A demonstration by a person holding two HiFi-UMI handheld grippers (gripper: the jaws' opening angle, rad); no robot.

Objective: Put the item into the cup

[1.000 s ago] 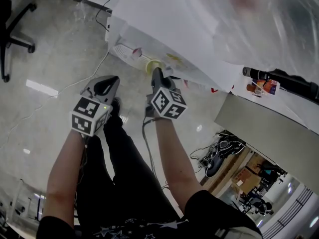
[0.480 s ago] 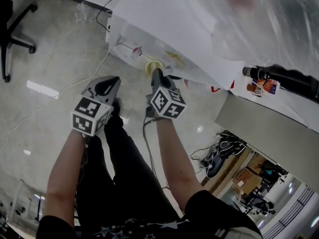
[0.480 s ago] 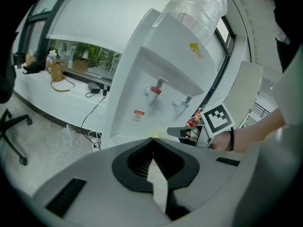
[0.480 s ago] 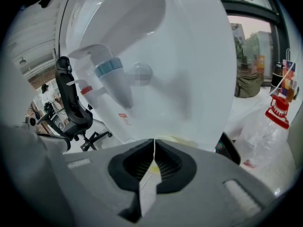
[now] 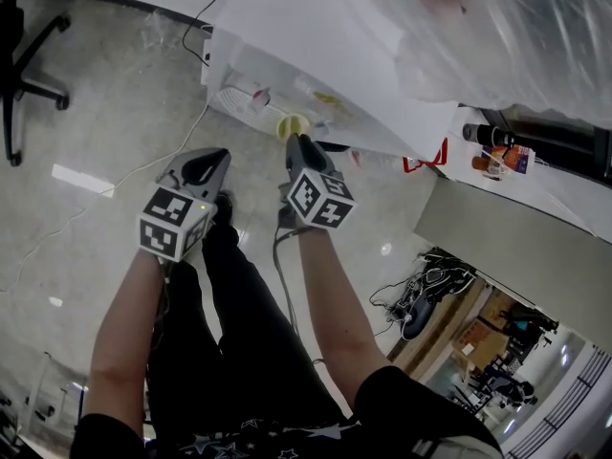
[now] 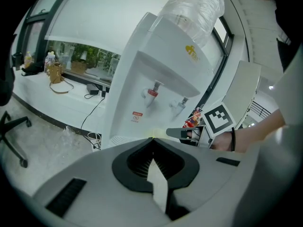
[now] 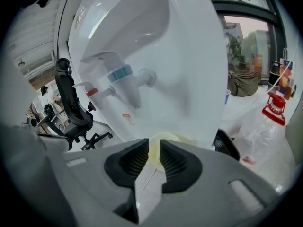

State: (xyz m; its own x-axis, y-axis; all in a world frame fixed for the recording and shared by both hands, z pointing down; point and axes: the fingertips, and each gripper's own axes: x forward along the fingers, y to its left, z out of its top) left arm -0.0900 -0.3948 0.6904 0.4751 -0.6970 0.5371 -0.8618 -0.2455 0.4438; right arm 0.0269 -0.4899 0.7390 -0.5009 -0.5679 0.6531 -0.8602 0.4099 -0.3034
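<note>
The pale yellow cup [image 5: 293,125] was clear of the floor, pinched by its wall at the rim between the narrow jaws of the right gripper [image 5: 297,142]. It sat seemingly upright, close to the front face of the water dispenser [image 5: 316,55], below the blue tap [image 7: 124,74] and the red tap [image 7: 94,92]. It looked like thin paper or plastic: light, easily crushed, and apt to tip once anything landed in it. A gentle pinch at the rim suited it, or a wider hold round the body. No item to go in showed in any view. The left gripper [image 5: 212,153] hung beside the right, jaws pressed together with nothing between them.
</note>
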